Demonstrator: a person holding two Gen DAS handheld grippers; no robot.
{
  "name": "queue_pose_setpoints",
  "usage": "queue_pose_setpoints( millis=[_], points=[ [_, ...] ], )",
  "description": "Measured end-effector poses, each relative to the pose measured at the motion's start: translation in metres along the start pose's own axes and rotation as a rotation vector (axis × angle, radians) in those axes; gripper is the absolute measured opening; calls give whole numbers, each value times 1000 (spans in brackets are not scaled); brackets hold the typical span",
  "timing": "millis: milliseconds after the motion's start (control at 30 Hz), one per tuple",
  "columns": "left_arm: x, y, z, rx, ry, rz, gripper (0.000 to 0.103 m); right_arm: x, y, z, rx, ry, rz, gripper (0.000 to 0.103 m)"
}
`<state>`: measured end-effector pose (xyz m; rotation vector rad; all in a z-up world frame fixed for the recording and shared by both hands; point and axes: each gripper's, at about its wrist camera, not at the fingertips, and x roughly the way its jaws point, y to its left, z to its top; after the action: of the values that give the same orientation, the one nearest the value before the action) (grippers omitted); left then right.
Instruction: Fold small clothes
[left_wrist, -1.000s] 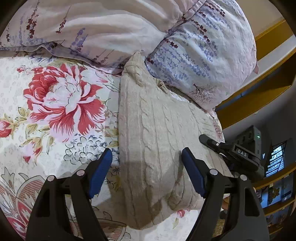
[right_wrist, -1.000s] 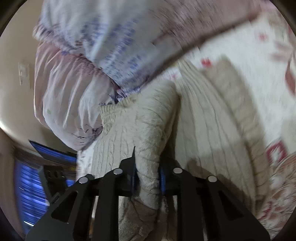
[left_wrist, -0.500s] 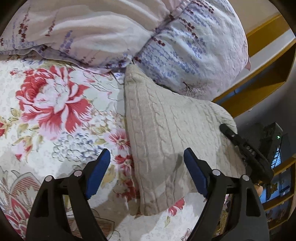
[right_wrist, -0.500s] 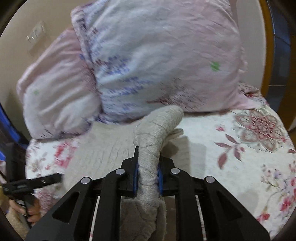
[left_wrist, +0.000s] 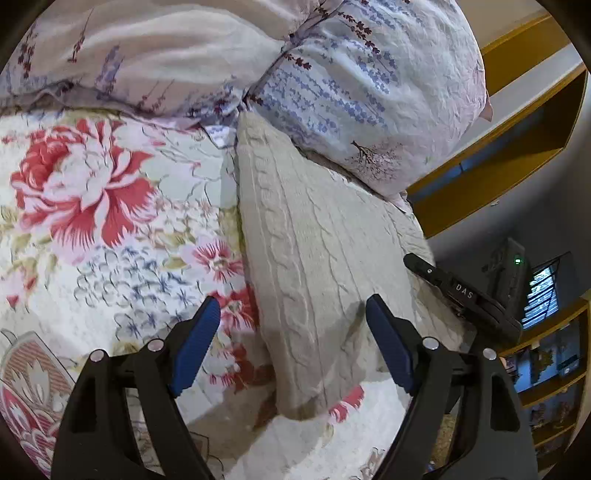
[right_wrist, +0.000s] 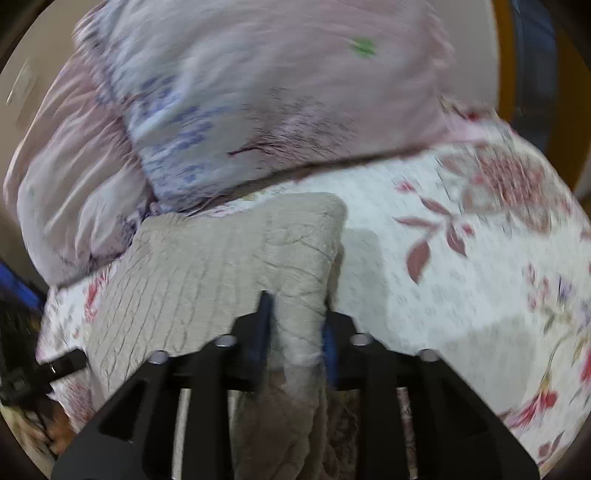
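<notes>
A beige cable-knit sweater (left_wrist: 314, 258) lies folded on the floral bedspread (left_wrist: 110, 240), its far end against the pillows. My left gripper (left_wrist: 293, 347) is open and empty, hovering over the sweater's near end. In the right wrist view my right gripper (right_wrist: 295, 332) is shut on a fold of the same sweater (right_wrist: 221, 266) and holds its edge low over the bed. The right gripper also shows in the left wrist view (left_wrist: 461, 291) at the sweater's right side.
Two pale floral pillows (left_wrist: 369, 74) (right_wrist: 277, 92) lie at the head of the bed behind the sweater. A yellow wooden shelf (left_wrist: 517, 129) and a dark room lie beyond the bed's right edge. The bedspread (right_wrist: 461, 295) stretches right of the sweater.
My right gripper has lowered its held fold onto the sweater, which now lies flatter and wider. The left gripper has stayed open and shifted only slightly.
</notes>
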<state>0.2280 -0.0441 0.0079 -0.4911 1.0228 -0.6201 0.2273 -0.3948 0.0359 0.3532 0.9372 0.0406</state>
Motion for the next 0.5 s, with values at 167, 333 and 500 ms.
queue_pose_setpoints(
  millis=[167,333,500],
  points=[
    [-6,1,-4,-29,-2,-36,80,-39,-18,-5,59,-51,73,45],
    [-9,-2,-11,-22,5,-40,78,-56,-25,-22,68,-4,161,45],
    [-7,-4,-20,-14,24,-22,73,-56,-28,-41,76,33,199,44]
  ],
)
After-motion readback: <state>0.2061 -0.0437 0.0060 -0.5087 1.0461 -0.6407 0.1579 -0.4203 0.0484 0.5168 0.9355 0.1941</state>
